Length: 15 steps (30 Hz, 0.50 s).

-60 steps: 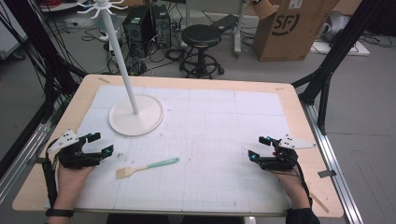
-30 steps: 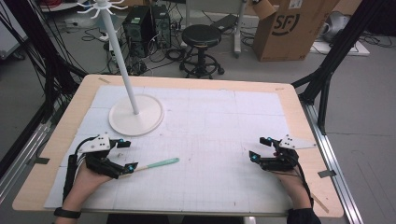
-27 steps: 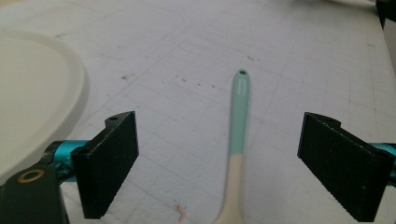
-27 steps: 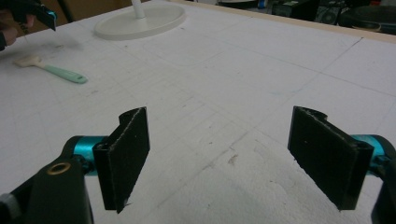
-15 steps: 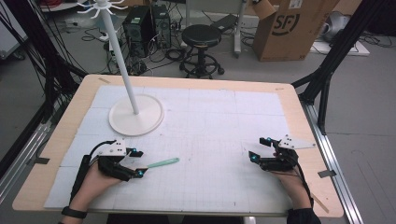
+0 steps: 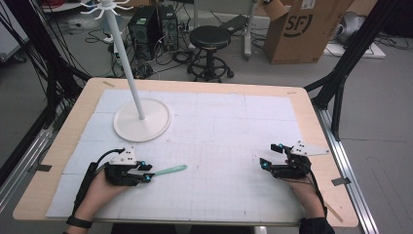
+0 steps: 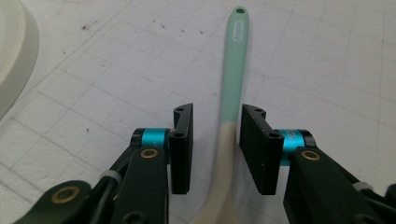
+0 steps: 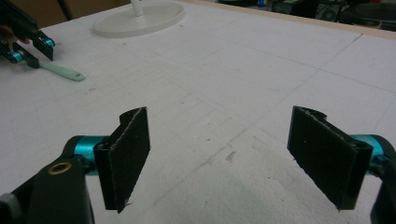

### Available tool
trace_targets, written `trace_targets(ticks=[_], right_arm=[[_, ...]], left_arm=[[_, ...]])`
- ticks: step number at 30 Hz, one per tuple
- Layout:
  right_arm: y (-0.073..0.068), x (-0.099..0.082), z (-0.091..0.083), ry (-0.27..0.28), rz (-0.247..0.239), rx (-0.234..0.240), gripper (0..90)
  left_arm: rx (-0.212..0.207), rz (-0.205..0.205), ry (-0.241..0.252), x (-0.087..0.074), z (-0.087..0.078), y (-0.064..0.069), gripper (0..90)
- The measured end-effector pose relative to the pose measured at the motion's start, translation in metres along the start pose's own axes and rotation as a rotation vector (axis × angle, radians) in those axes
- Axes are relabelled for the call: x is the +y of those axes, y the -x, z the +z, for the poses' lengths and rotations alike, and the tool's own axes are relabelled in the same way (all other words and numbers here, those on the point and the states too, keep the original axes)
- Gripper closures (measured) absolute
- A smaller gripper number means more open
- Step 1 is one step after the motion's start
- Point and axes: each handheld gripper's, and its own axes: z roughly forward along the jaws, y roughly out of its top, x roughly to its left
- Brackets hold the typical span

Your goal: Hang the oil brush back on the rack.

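High view: left gripper (image 6: 146, 174) is held low over the table (image 6: 234, 126), forearm entering from the bottom edge, pointed rightward. Its jaws have just been closing around the spatula (image 7: 232, 88); slim gaps are seen beside the handle, pads not yet pressing. Right gripper (image 6: 272, 156) is rested near the right edge, jaws set wide apart.

Brush head: your left gripper (image 6: 146, 174) covered it from above; only the green handle (image 6: 170, 170) stuck out.
Brush, close up: the bottom edge cut it off.
Stand (image 6: 141, 120) top: cut off above.
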Motion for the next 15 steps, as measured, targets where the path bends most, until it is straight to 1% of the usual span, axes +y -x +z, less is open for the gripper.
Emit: trace_targets(ticks=[5,10,11,15], right_arm=[[0.0002,0.0001,-0.0006,0.004,0.002,0.0,21.0],[0.0005,-0.0001,-0.0007,0.002,0.003,0.0,21.7],[0.0009,-0.0001,-0.0005,0.004,-0.001,-0.001,21.8],[0.0007,-0.0001,-0.0005,0.003,0.002,0.001,22.1]], left_arm=[[0.006,0.022,-0.008,0.0011,0.0003,0.0043,71.8],[-0.015,0.005,0.001,0.0001,0.001,0.0036,77.9],[-0.02,0.007,-0.003,-0.0001,0.0006,0.003,79.8],[-0.027,-0.006,0.008,-0.0016,0.0007,0.0015,80.7]])
